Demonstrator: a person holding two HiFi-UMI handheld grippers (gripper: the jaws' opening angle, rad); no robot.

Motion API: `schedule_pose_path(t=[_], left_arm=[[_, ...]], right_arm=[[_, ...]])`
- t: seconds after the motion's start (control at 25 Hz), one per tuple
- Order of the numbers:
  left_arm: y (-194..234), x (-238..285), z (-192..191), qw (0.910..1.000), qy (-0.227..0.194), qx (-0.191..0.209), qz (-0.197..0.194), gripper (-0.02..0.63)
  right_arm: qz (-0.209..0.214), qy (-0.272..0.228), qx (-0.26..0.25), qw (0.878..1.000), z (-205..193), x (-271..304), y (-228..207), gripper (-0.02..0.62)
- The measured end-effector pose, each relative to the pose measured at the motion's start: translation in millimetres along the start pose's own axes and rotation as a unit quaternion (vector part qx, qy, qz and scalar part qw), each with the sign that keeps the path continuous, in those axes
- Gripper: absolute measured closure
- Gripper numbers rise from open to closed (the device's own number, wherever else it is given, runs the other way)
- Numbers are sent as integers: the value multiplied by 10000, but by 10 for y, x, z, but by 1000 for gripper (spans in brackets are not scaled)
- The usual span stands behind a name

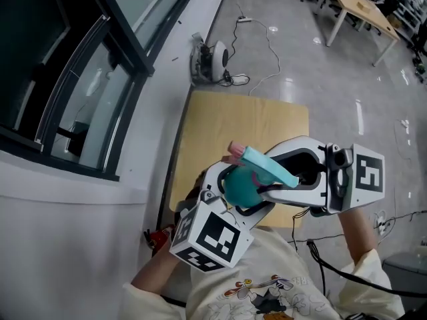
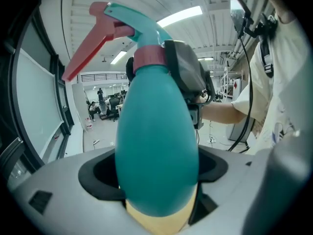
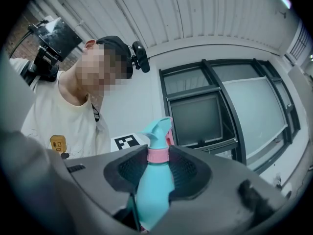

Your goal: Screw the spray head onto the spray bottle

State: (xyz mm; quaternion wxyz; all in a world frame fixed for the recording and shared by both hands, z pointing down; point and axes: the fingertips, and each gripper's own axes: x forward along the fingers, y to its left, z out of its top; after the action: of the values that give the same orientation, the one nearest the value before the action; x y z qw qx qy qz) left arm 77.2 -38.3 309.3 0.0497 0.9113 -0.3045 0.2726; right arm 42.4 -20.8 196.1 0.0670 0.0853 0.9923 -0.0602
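Now left gripper (image 2: 156,174) clamps spray bottle (image 2: 156,116) belly, my anchor against twist; right gripper (image 3: 157,170) jaws pinch pink collar (image 3: 157,154) under spray head (image 3: 159,131) so I can turn it. Bottle midair above table (image 1: 220,125).

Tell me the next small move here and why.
Probably twist the right gripper to turn the pink collar further on, while the left gripper holds the bottle steady. The right jaws pinch that collar just under the spray head, the left jaws clamp the teal body, and whether the thread is fully seated cannot be seen.
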Motion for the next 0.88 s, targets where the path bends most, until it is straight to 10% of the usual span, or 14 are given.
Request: schedule_pose_path(t=[0.52, 0.88], left_arm=[[283, -233, 237, 9923, -897, 79, 852, 189], [487, -313, -271, 9953, -794, 163, 534, 189]], right_arm=[[-7, 1904, -759, 9788, -4, 79, 8, 370], [626, 4545, -2910, 8395, -75, -203, -140, 370]])
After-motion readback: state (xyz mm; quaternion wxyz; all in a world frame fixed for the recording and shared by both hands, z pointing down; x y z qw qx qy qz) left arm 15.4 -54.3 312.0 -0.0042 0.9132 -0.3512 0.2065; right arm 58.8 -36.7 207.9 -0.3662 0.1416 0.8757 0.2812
